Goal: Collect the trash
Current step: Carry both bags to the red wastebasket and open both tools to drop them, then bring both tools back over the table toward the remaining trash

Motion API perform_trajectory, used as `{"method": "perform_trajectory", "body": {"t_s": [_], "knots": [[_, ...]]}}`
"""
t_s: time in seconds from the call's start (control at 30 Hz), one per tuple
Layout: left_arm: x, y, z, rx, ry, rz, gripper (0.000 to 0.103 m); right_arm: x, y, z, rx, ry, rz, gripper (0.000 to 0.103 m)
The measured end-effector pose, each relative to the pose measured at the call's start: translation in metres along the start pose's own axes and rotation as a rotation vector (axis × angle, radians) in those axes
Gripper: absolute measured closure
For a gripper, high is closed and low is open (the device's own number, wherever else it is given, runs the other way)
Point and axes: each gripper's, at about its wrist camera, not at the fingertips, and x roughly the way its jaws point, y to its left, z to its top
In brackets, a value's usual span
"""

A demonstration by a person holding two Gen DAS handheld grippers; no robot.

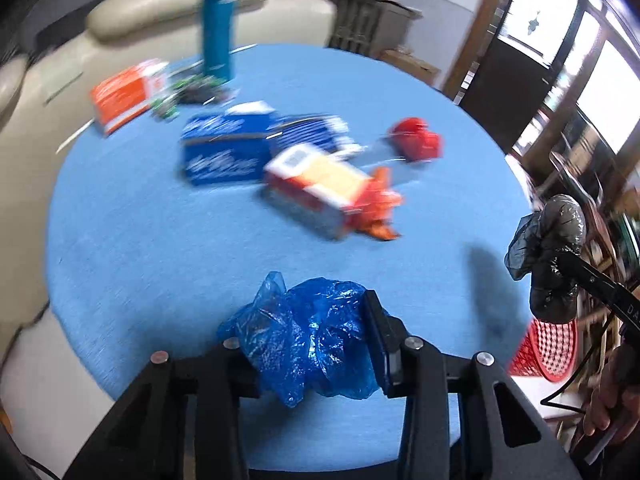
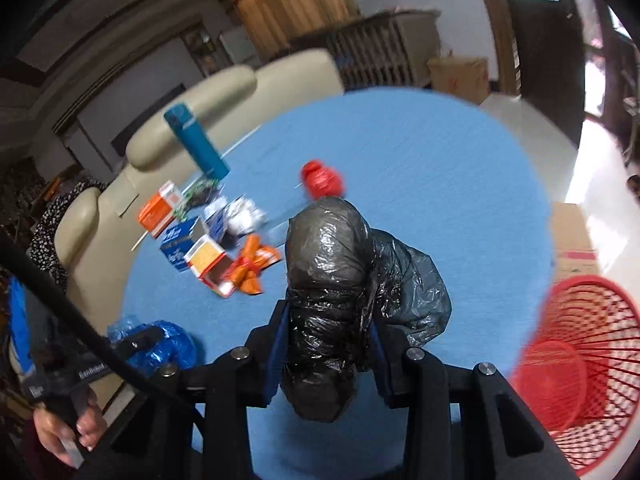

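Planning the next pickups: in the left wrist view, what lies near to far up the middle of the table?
Blue plastic bag in the left gripper → open orange-and-white carton → blue box → teal bottle standing at the far edge.

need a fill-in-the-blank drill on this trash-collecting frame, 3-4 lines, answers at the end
1. The left hand-held gripper is shut on a crumpled ____ plastic bag.
2. The right hand-held gripper is shut on a wadded ____ plastic bag.
3. The red mesh plastic basket stands beside the round table with the ____ cloth.
4. The tall teal bottle stands ____ at the table's far edge.

Missing words: blue; black; blue; upright
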Motion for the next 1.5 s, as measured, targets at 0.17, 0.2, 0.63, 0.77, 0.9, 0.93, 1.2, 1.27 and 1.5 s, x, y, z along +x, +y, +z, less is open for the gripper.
{"method": "perform_trajectory", "body": {"t_s": [0.17, 0.2, 0.63, 0.77, 0.9, 0.93, 1.2, 1.27, 1.5], "knots": [[-0.005, -0.083, 0.017, 0.181, -0.015, -0.086, 0.062, -0.051, -0.05, -0.017, 0.055, -0.083, -0.084, 0.064], [-0.005, -0.104, 0.019, 0.223, -0.011, -0.114, 0.062, -0.064, -0.063, -0.022, 0.069, -0.101, -0.111, 0.063], [0.032, -0.32, 0.01, 0.528, 0.085, -0.397, 0.058, -0.134, -0.215, -0.083, 0.399, -0.145, -0.244, 0.062], [0.052, -0.345, 0.006, 0.56, 0.129, -0.393, 0.046, -0.138, -0.241, -0.088, 0.449, -0.137, -0.244, 0.048], [0.051, -0.341, 0.004, 0.561, 0.124, -0.377, 0.044, -0.138, -0.251, -0.086, 0.491, -0.144, -0.207, 0.042], [0.049, -0.336, 0.005, 0.556, 0.119, -0.373, 0.044, -0.138, -0.249, -0.085, 0.487, -0.148, -0.214, 0.042], [-0.003, -0.271, 0.017, 0.541, -0.096, -0.18, 0.043, -0.139, -0.217, -0.074, 0.421, -0.198, -0.201, 0.042], [-0.02, -0.25, 0.021, 0.535, -0.181, -0.084, 0.039, -0.136, -0.205, -0.065, 0.389, -0.196, -0.19, 0.042], [-0.065, -0.164, 0.035, 0.425, -0.336, 0.169, 0.029, -0.116, -0.132, -0.022, 0.234, -0.196, -0.125, 0.042]]}}
